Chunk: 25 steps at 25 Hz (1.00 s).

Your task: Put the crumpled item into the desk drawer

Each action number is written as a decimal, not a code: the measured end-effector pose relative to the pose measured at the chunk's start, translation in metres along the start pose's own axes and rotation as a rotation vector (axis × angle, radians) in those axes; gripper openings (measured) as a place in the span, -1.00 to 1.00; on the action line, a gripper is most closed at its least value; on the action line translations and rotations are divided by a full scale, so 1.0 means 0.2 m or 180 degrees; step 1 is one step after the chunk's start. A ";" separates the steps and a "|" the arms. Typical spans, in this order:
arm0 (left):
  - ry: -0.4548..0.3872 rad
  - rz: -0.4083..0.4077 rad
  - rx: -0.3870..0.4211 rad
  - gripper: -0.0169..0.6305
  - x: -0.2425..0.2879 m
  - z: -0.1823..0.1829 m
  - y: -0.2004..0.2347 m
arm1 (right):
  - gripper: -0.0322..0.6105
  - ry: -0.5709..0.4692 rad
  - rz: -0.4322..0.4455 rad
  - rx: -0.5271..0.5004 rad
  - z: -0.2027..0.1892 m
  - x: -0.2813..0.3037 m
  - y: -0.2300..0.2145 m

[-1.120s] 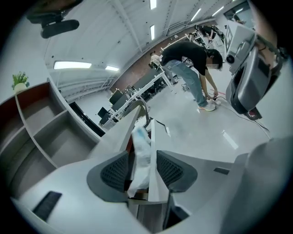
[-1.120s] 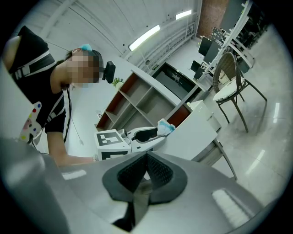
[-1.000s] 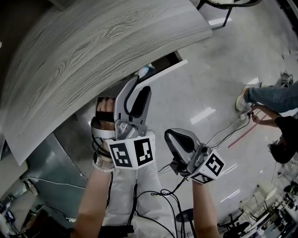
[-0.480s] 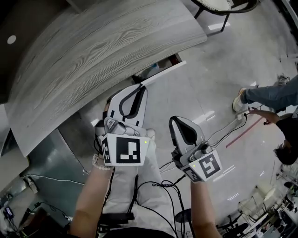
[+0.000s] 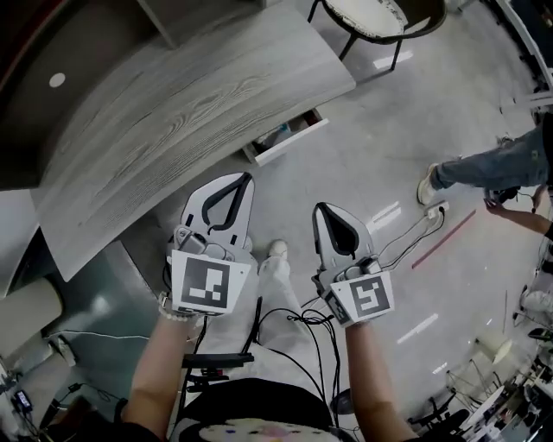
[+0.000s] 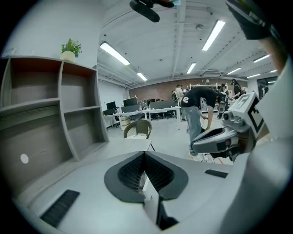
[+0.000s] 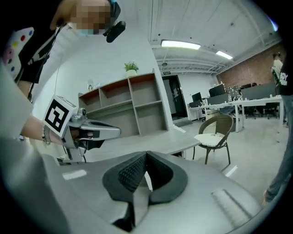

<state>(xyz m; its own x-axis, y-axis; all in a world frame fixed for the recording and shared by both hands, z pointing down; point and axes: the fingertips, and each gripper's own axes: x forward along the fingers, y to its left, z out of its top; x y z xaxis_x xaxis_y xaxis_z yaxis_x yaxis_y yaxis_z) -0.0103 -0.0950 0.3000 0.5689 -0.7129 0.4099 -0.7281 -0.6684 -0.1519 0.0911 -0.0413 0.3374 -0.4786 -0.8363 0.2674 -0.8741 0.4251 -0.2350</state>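
The grey wood-grain desk (image 5: 190,112) runs across the upper left of the head view. Its white drawer (image 5: 289,142) stands pulled out under the desk's edge. A small pale bluish crumpled item (image 5: 278,132) lies inside it. My left gripper (image 5: 245,177) hovers above the floor, well short of the drawer. Its jaws are just closing, and the pads meet with nothing between them (image 6: 144,153). My right gripper (image 5: 320,209) hangs beside it, shut and empty, and its tips (image 7: 146,155) point toward the desk.
A wicker chair (image 5: 380,17) stands past the desk's far end. A person (image 5: 484,168) bends over at the right, near a cable (image 5: 415,233) on the glossy floor. A shelf unit (image 6: 55,114) rises behind the desk. My own shoe (image 5: 276,250) shows between the grippers.
The left gripper has drawn back from the drawer and its jaws have gone from wide open to shut. The head view has pulled away from the desk. The right gripper stays shut.
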 end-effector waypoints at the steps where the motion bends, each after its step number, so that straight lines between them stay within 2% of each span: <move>1: -0.0011 -0.0027 -0.0007 -0.92 -0.04 0.03 0.01 | -0.88 0.0005 -0.0034 -0.0014 0.03 -0.02 0.02; 9: -0.0027 -0.0212 -0.0029 -0.93 -0.34 0.22 0.08 | -0.88 -0.0137 -0.0281 -0.0178 0.35 -0.16 0.16; 12: -0.0070 -0.0204 -0.0071 -0.93 -0.43 0.29 0.13 | -0.88 -0.0157 -0.0327 -0.0303 0.45 -0.20 0.22; 15: -0.0135 -0.0167 0.0000 -0.93 -0.51 0.37 0.17 | -0.88 -0.0255 -0.0382 -0.0414 0.57 -0.23 0.28; 19: -0.0257 -0.0108 -0.0049 -0.93 -0.61 0.48 0.22 | -0.88 -0.0385 -0.0472 -0.0391 0.70 -0.29 0.35; 25: -0.0292 -0.0127 0.0131 -0.93 -0.68 0.50 0.22 | -0.88 -0.0537 -0.0476 -0.0418 0.83 -0.30 0.42</move>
<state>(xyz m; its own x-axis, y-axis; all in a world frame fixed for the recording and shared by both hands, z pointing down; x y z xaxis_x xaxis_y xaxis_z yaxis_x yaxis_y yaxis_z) -0.0814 -0.0480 0.1472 0.6310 -0.7008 0.3327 -0.6890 -0.7034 -0.1749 0.0601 -0.0124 0.1462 -0.3324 -0.9344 0.1278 -0.9426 0.3246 -0.0782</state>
